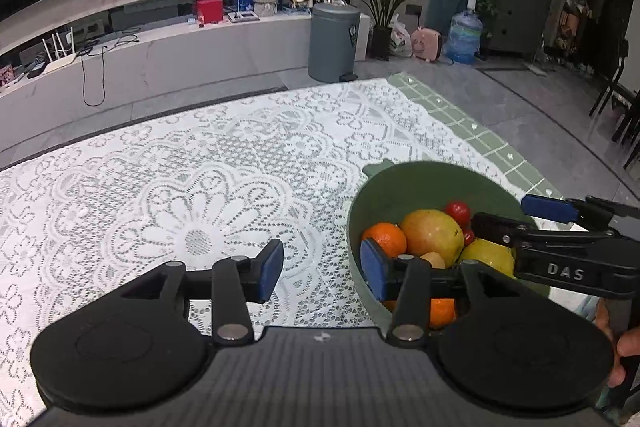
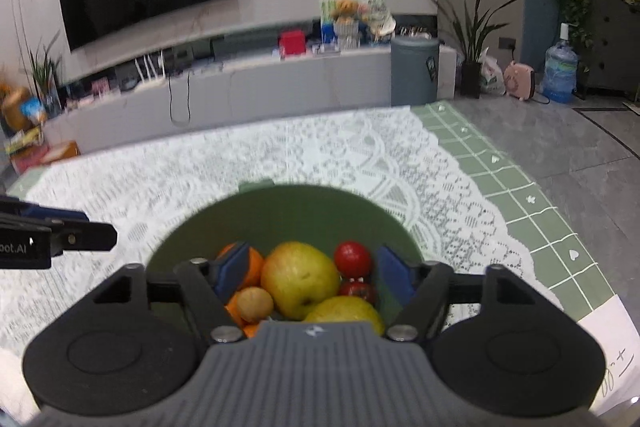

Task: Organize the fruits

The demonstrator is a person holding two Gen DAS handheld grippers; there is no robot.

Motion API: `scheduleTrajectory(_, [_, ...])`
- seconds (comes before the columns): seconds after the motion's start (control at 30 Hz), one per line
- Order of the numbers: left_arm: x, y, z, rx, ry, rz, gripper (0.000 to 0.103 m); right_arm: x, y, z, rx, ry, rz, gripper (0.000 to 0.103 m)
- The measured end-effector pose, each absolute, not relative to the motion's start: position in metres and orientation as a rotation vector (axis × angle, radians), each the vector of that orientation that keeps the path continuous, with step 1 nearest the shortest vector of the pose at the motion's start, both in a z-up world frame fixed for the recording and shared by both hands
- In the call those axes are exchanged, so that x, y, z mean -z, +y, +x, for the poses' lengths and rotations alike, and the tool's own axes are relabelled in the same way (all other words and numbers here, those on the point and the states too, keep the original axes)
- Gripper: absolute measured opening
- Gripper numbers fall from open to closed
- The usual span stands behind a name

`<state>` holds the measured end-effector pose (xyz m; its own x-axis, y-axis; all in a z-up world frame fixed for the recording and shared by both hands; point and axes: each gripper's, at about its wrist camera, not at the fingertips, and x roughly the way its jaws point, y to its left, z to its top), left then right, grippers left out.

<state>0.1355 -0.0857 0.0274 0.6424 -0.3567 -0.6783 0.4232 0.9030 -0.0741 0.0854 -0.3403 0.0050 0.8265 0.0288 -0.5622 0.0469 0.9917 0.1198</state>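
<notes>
A green bowl point(image 2: 280, 211) stands on the lace tablecloth and holds a yellow-red apple point(image 2: 300, 279), oranges point(image 2: 252, 267), red tomatoes point(image 2: 352, 259), a yellow pear point(image 2: 344, 311) and a small brown fruit point(image 2: 254, 303). My right gripper point(image 2: 312, 271) is open above the bowl with nothing between its pads. My left gripper point(image 1: 320, 269) is open and empty just left of the bowl point(image 1: 400, 187), its right pad at the rim. The right gripper point(image 1: 532, 223) reaches over the bowl in the left wrist view. The left gripper's fingers point(image 2: 80, 235) show at the left edge of the right wrist view.
The white lace cloth point(image 1: 180, 195) lies over a green checked cloth point(image 2: 520, 195) near the table's right edge. Beyond the table are a TV console point(image 1: 180, 43), a grey bin point(image 1: 334, 43), plants and a water bottle point(image 1: 464, 37).
</notes>
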Motion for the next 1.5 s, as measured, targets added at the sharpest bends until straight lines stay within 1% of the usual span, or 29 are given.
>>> scheduleTrajectory(0.1, [-0.038,-0.078,0.126,0.436,0.711,0.09,0.058,-0.019,-0.337,0.074,0.014,0.543,0.151,0.077])
scheduleTrajectory(0.17, [-0.045,-0.075,0.119,0.425,0.673,0.097,0.06,-0.03,-0.333,0.065,0.012,0.507,0.162,0.078])
scheduleTrajectory(0.2, [-0.049,-0.073,0.115,0.419,0.651,0.1,0.062,-0.035,-0.331,0.061,0.01,0.492,0.164,0.079])
scheduleTrajectory(0.23, [-0.053,-0.071,0.111,0.415,0.632,0.1,0.064,-0.04,-0.329,0.057,0.01,0.477,0.164,0.083])
scheduleTrajectory(0.3, [-0.062,-0.066,0.102,0.405,0.586,0.094,0.072,-0.052,-0.324,0.047,0.011,0.445,0.161,0.085])
scheduleTrajectory(0.33, [-0.067,-0.063,0.097,0.397,0.556,0.093,0.074,-0.057,-0.321,0.043,0.009,0.432,0.16,0.086])
scheduleTrajectory(0.37, [-0.071,-0.061,0.092,0.387,0.531,0.098,0.079,-0.063,-0.319,0.038,0.005,0.418,0.161,0.09])
scheduleTrajectory(0.47, [-0.084,-0.056,0.079,0.35,0.464,0.122,0.089,-0.079,-0.311,0.026,-0.008,0.38,0.16,0.096])
scheduleTrajectory(0.53, [-0.093,-0.051,0.069,0.331,0.42,0.126,0.091,-0.088,-0.304,0.021,-0.016,0.37,0.146,0.099])
scheduleTrajectory(0.73, [-0.105,-0.037,0.044,0.263,0.324,0.108,0.097,-0.096,-0.288,0.011,-0.02,0.403,0.128,0.099])
scheduleTrajectory(0.77, [-0.105,-0.035,0.041,0.251,0.312,0.108,0.102,-0.095,-0.287,0.009,-0.016,0.405,0.134,0.099])
scheduleTrajectory(0.87, [-0.104,-0.031,0.031,0.21,0.266,0.121,0.103,-0.093,-0.282,0.002,0.023,0.416,0.128,0.099])
scheduleTrajectory(0.93, [-0.103,-0.03,0.028,0.191,0.273,0.131,0.103,-0.089,-0.278,-0.005,0.046,0.399,0.121,0.099])
scheduleTrajectory(1.1, [-0.093,-0.025,0.028,0.163,0.333,0.119,0.103,-0.08,-0.269,-0.011,0.019,0.436,0.133,0.099])
scheduleTrajectory(1.33, [-0.062,-0.011,0.036,0.086,0.454,0.07,0.103,-0.059,-0.252,-0.008,0.018,0.492,0.073,0.099])
scheduleTrajectory(1.5, [-0.039,-0.006,0.042,0.078,0.538,0.089,0.103,-0.04,-0.245,-0.005,0.01,0.559,0.066,0.099])
